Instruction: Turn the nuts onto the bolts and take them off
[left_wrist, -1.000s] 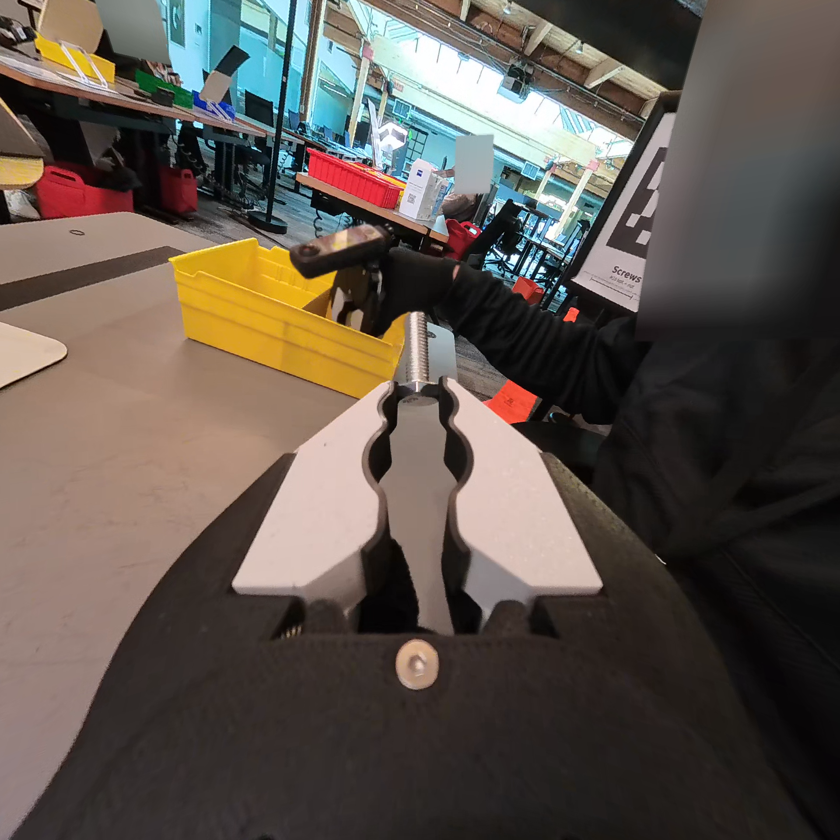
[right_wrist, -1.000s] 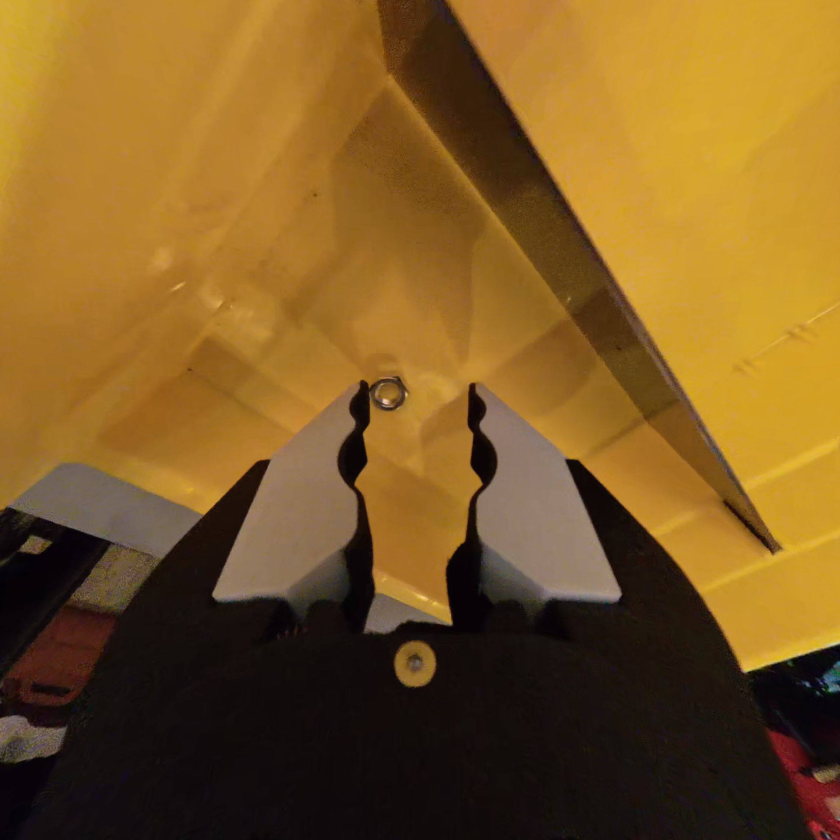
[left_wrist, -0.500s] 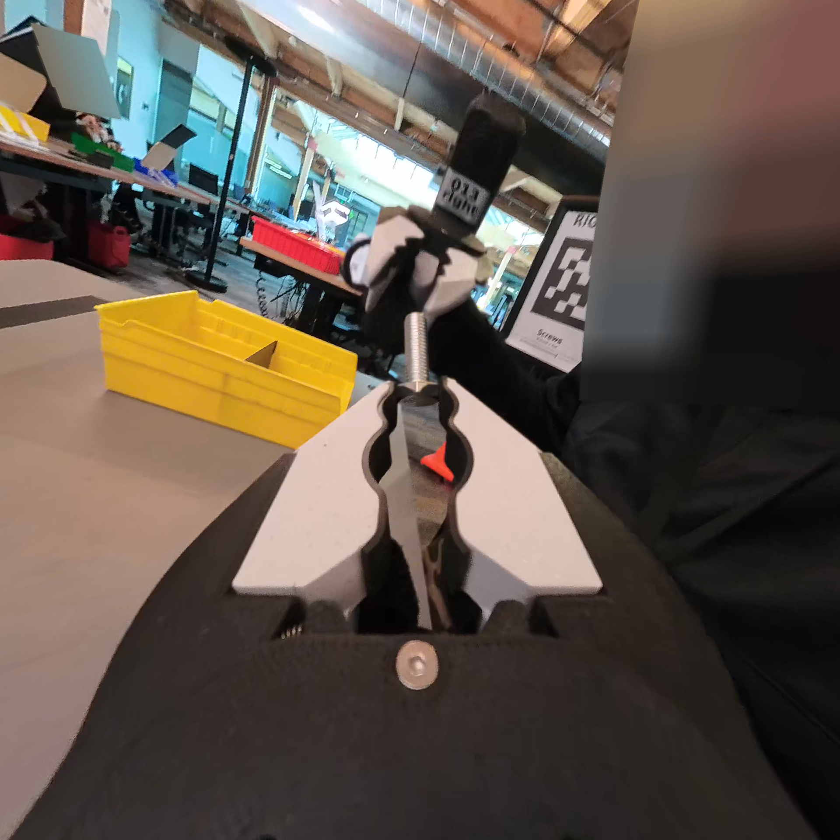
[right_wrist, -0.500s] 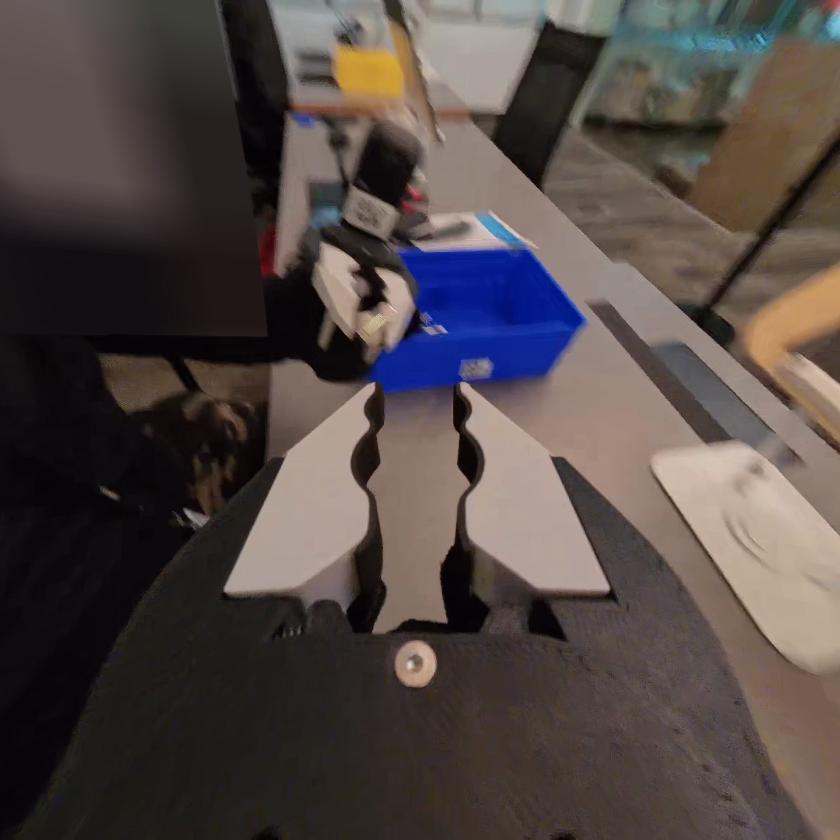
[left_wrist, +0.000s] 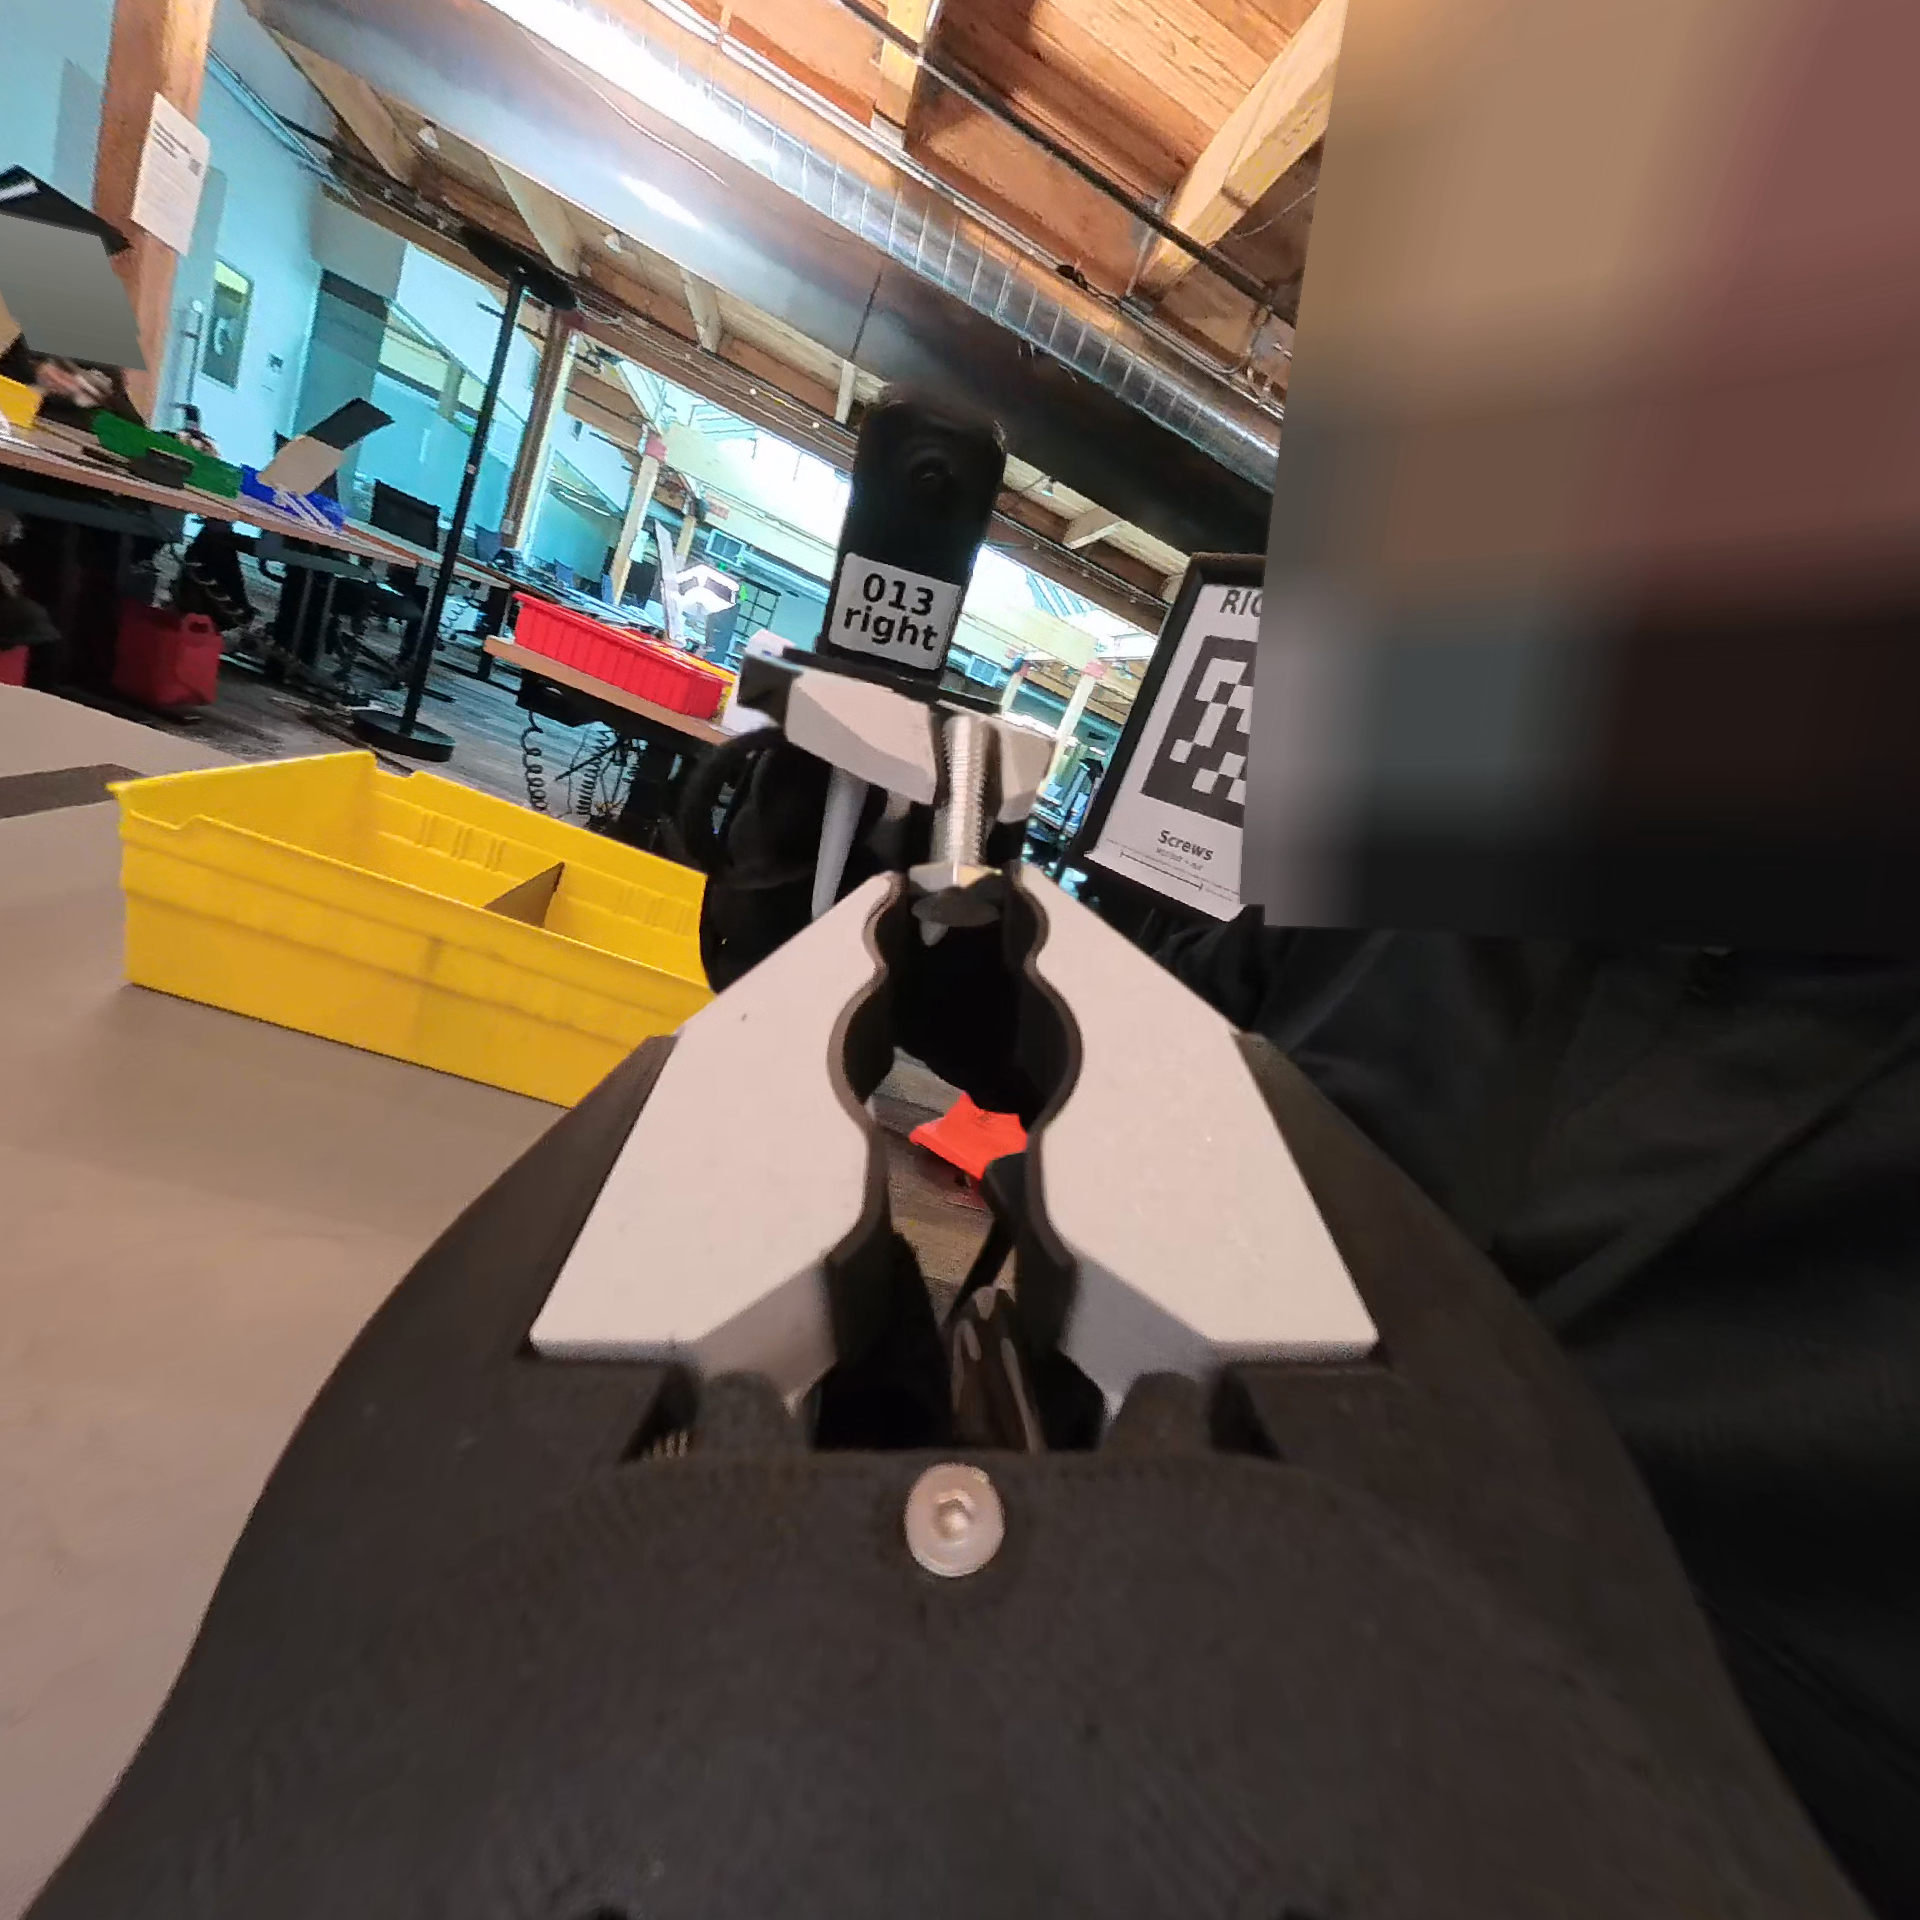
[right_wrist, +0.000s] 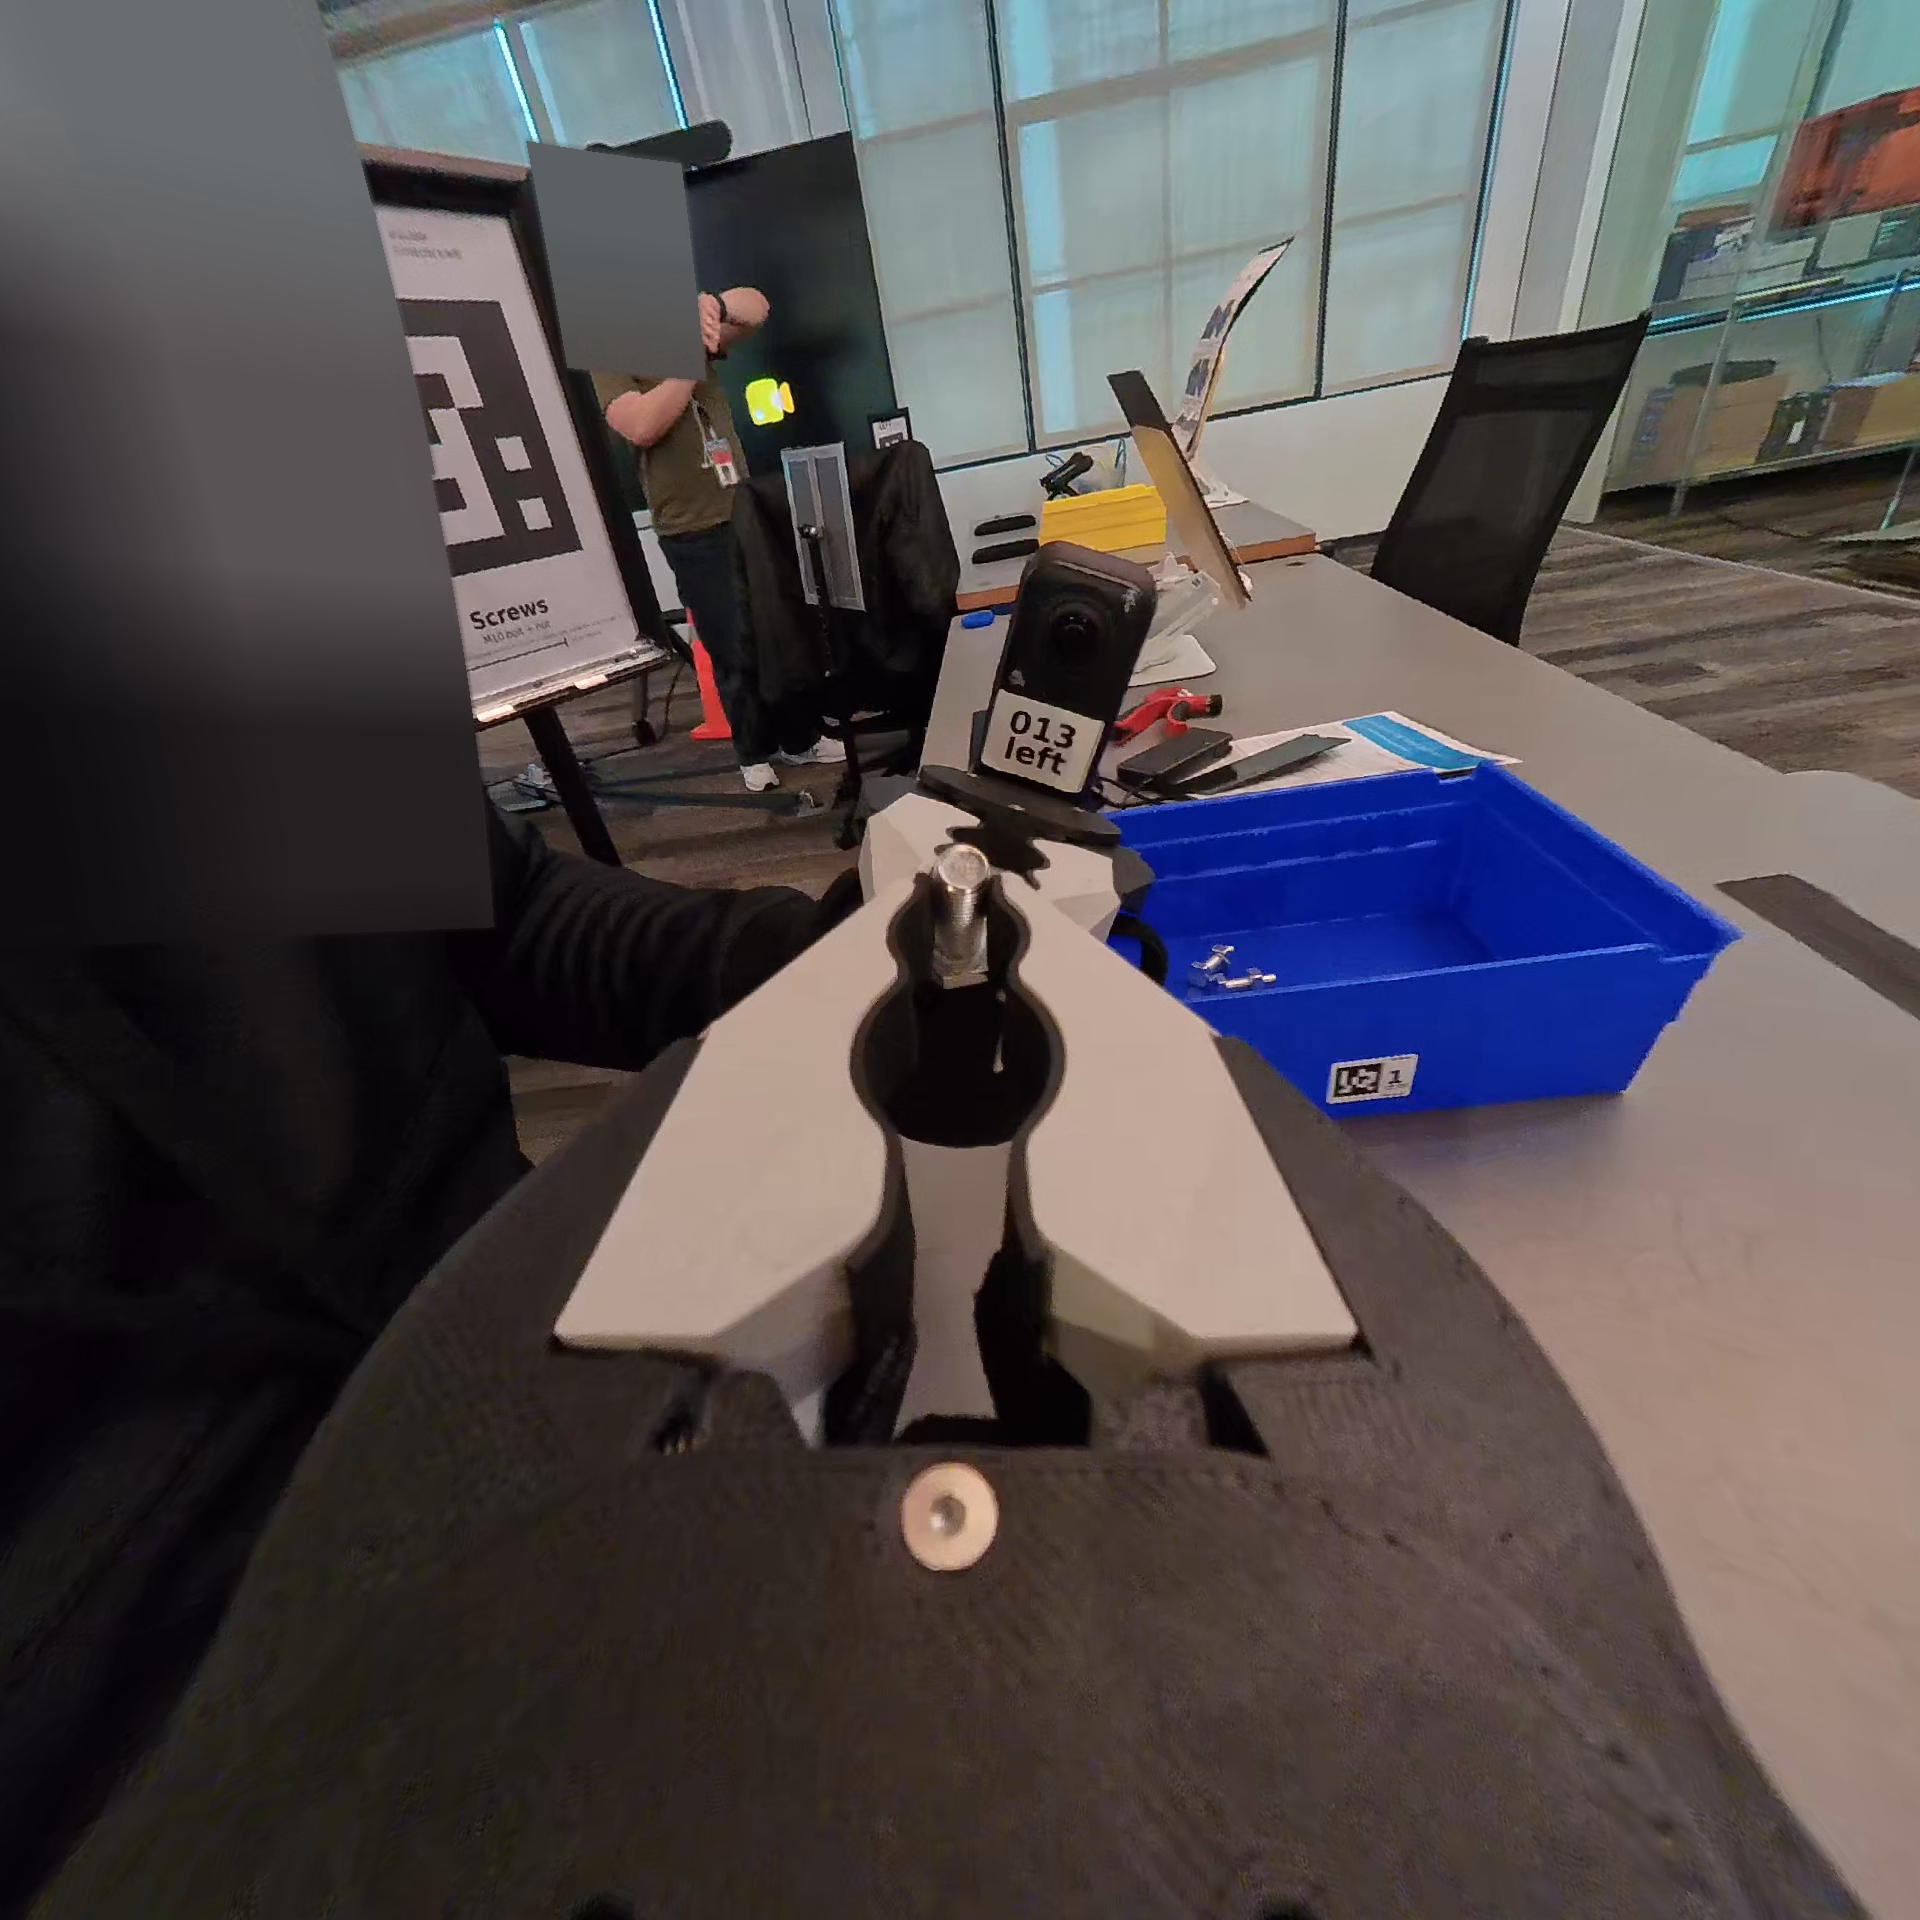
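Note:
My left gripper (left_wrist: 956, 894) is shut on the head of a steel bolt (left_wrist: 964, 790), whose threaded shaft points up and away toward the right gripper (left_wrist: 951, 769). In the right wrist view my right gripper (right_wrist: 961, 925) faces the left gripper (right_wrist: 987, 862). The bolt (right_wrist: 961, 894) lies in the right gripper's tip notch. A small steel nut (right_wrist: 961, 974) sits on the bolt between the right fingers, which are closed in on it. Both grippers are in the air at the table's near edge.
A yellow divided bin (left_wrist: 395, 914) stands on the grey table (left_wrist: 208, 1195) to the left. A blue bin (right_wrist: 1455, 935) with a few loose bolts (right_wrist: 1226, 971) stands to the right. A person in dark clothes is close behind the grippers. A sign on an easel (right_wrist: 499, 468) stands beyond. The grippers are tip to tip, or close to it.
My right gripper came out of the yellow bin, swung round to face the left gripper and closed in at the bolt's end. The left gripper tilted up with the bolt.

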